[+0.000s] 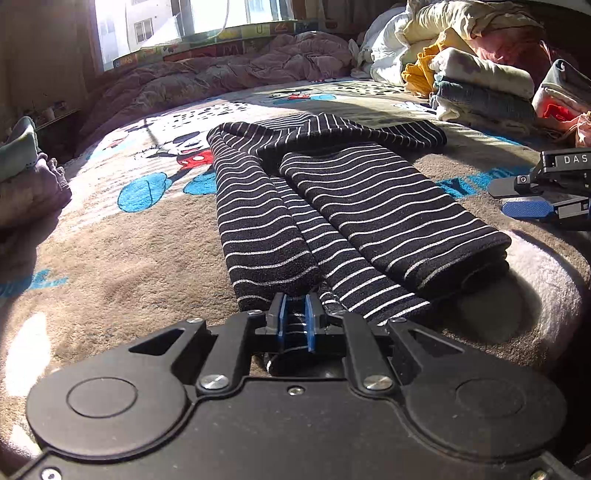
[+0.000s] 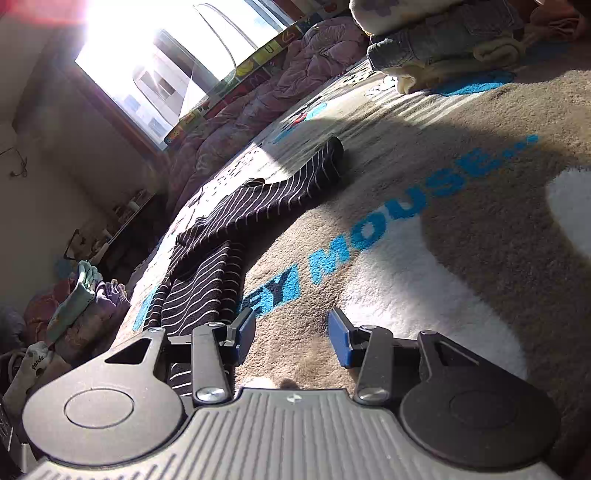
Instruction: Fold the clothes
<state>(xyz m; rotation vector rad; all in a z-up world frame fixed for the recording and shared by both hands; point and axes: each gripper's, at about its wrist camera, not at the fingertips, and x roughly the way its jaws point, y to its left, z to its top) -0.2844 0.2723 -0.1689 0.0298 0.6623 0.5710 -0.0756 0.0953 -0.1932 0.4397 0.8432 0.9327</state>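
1. Sunlit bedroom: a cartoon-print blanket (image 1: 110, 258) covers the bed, folded clothes (image 1: 484, 92) stacked beyond the striped garment (image 1: 369, 199).
2. That garment lies half-folded mid-blanket.
3. Left gripper (image 1: 295, 325) pinches its near hem; right gripper (image 2: 291, 339) waits beside it, half-open and empty.
4. Risk: plush pile drags, so the thin pinch may slip.

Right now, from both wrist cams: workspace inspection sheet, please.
Surface: cartoon-print blanket, sunlit patches.
Job's things: striped garment, partly folded, lying flat.
Clutter: folded stack at far right; loose clothes at left edge.
Grippers: left gripper shut on striped garment's near edge; right gripper open, over bare blanket beside the garment.
Cables: nothing seen.
Surroundings: bright window, crumpled quilt below it.
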